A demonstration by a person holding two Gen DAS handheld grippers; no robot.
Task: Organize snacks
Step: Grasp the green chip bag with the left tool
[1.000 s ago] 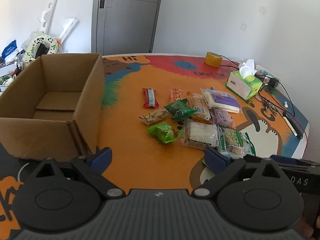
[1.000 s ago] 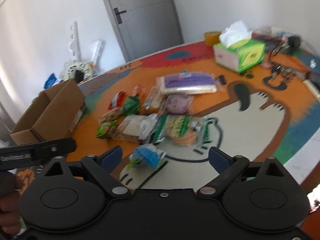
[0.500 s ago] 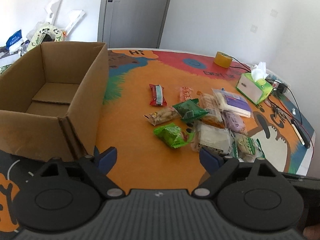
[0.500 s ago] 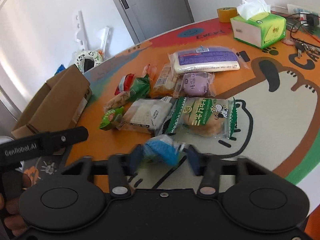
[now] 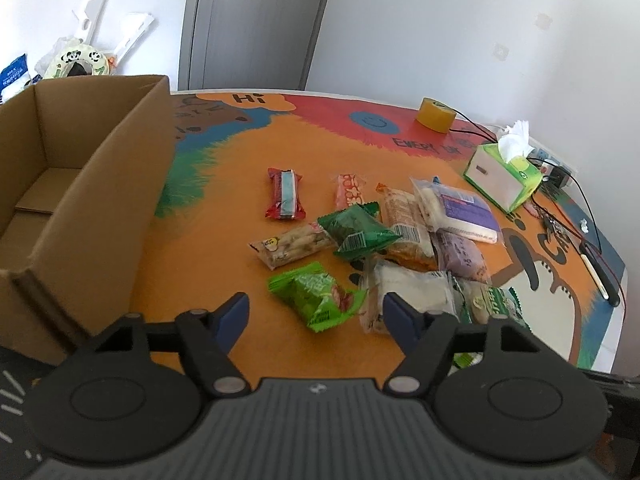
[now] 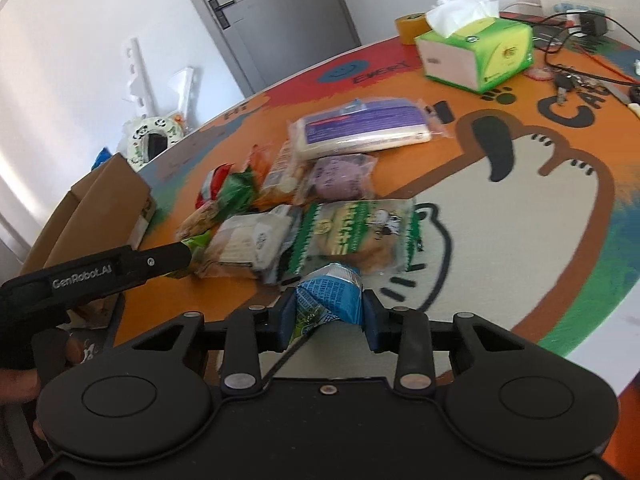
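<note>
Bright daylight, strong fisheye edge bending, slight right-view motion blur.

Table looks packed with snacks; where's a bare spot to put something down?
Free: the orange strip between the box and the red bar, and the pale patch right of the cookie pack. Crowded: the snack heap beside the tissue box.
</note>
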